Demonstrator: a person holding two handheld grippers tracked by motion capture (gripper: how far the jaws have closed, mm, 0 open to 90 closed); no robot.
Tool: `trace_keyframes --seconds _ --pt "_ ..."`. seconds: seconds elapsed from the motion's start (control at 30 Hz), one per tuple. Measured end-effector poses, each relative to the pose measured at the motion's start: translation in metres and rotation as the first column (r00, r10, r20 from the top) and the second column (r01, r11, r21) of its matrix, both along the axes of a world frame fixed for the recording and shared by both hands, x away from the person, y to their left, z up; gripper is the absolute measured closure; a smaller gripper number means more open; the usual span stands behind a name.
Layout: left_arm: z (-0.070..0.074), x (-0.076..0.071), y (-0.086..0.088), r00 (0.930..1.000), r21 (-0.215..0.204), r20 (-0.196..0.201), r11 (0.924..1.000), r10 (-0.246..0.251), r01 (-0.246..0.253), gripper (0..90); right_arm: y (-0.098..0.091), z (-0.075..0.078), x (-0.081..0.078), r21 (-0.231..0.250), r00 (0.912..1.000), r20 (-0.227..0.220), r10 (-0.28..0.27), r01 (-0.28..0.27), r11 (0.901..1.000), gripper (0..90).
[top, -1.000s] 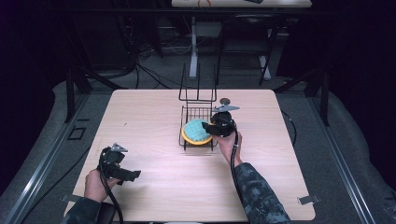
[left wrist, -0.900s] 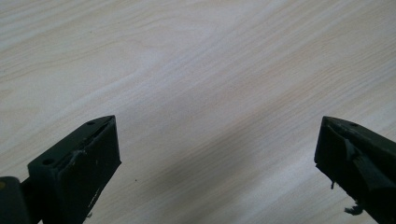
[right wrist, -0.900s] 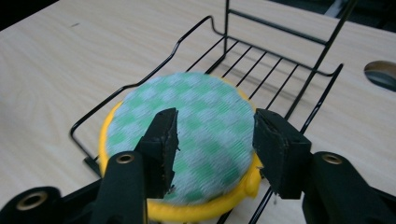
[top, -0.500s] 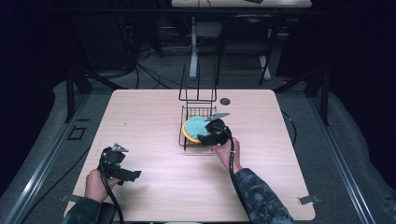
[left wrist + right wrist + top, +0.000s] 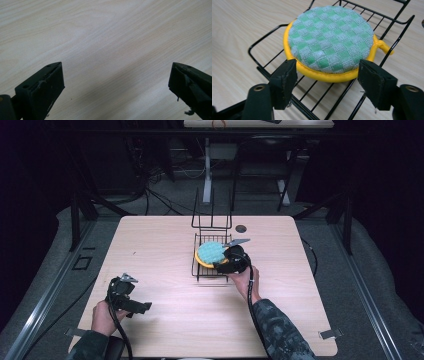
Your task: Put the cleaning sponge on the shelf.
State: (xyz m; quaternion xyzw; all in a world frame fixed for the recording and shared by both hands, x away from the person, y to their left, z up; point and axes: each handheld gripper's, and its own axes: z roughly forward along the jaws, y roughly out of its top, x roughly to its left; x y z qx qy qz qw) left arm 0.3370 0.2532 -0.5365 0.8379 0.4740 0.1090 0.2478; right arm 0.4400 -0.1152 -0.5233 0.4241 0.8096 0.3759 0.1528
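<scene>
R gripper (image 5: 325, 82), jaws apart, straddles the near rim of a yellow-rimmed round pad w/ green checked cloth (image 5: 330, 37) lying in a black wire rack (image 5: 207, 270) at table (image 5: 160, 245) centre. L gripper (image 5: 115, 85), jaws wide apart, hangs over bare wood near the front-left edge. Vs. 1 s ago, R gripper has dropped lower and closer to the pad; L unchanged.
</scene>
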Motion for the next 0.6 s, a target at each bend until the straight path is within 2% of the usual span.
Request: trace_keyframes --seconds 0.1,0.27,0.4,0.47,0.5,0.6 --pt "0.0 -0.001 0.0 1.0 -0.001 -0.002 1.0 0.001 -0.001 0.0 -0.002 0.006 -0.004 0.021 0.9996 0.003 0.029 -0.029 0.9994 23.7" --pt "0.0 -0.001 0.0 1.0 0.001 0.0 1.0 0.002 -0.002 0.0 -0.005 0.019 -0.012 0.022 0.9974 0.008 0.072 -0.072 0.9972 15.0" --pt "0.0 -0.001 0.001 1.0 -0.001 0.004 1.0 0.002 -0.002 0.0 -0.011 0.028 -0.025 0.009 0.9933 0.006 0.116 -0.116 0.9932 11.0" --pt "0.001 -0.002 0.001 1.0 0.002 0.008 1.0 -0.004 0.004 0.0 -0.016 0.032 -0.033 0.003 0.9914 0.025 0.128 -0.129 0.9917 9.5" --pt "0.001 -0.002 0.001 1.0 0.003 0.008 1.0 -0.003 0.003 0.0 -0.018 0.034 -0.037 -0.001 0.9903 0.017 0.138 -0.138 0.9905 7.6" --pt "0.0 -0.002 0.0 0.9999 0.003 0.011 1.0 0.005 -0.005 0.0 -0.028 0.04 -0.047 -0.005 0.99 0.013 0.141 -0.14 0.9901 3.6"
